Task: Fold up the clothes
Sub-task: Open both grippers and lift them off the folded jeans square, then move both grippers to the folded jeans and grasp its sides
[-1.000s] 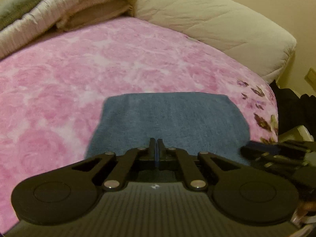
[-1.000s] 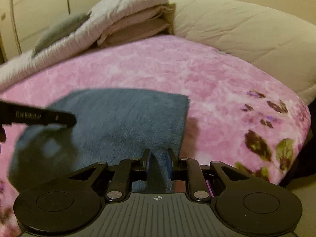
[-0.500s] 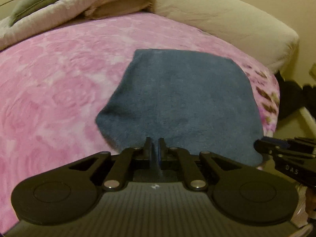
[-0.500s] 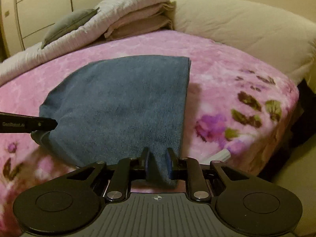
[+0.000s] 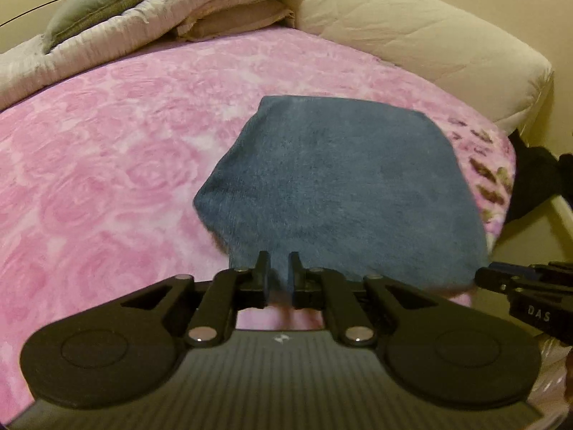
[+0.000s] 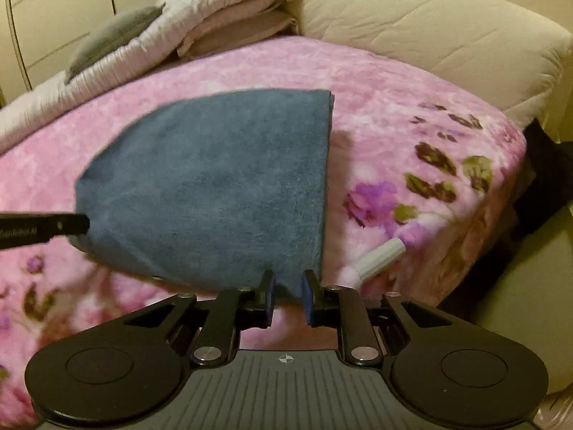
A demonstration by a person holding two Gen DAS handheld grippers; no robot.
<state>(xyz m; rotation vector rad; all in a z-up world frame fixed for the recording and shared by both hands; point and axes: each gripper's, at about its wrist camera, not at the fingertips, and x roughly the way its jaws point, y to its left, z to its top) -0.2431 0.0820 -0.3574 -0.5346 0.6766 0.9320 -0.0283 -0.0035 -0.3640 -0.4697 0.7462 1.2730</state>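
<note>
A blue fleecy cloth point(image 5: 340, 186) point(image 6: 215, 179) lies folded on the pink floral blanket point(image 5: 107, 165), its far edge flat and its near edge lifted off the bed. My left gripper point(image 5: 278, 276) is shut on the near left corner, with blue fabric showing in the narrow gap between its fingers. In the right wrist view its tip point(image 6: 80, 224) touches that same corner. My right gripper point(image 6: 289, 286) is shut on the near right corner, where a thick fold sits between its blue pads. The left wrist view shows the right gripper point(image 5: 487, 276) at the cloth's right edge.
A cream duvet point(image 5: 412, 36) lines the far right of the bed. Folded bedding point(image 5: 232, 10) and a grey pillow point(image 5: 104, 0) are stacked at the back. A white tube point(image 6: 379, 258) lies near the bed's front right edge. Dark items point(image 5: 537, 179) sit on the floor beyond.
Both grippers have drawn back and up with the cloth's near edge, so more of the cloth shows. The left fingers stand slightly wider apart than before.
</note>
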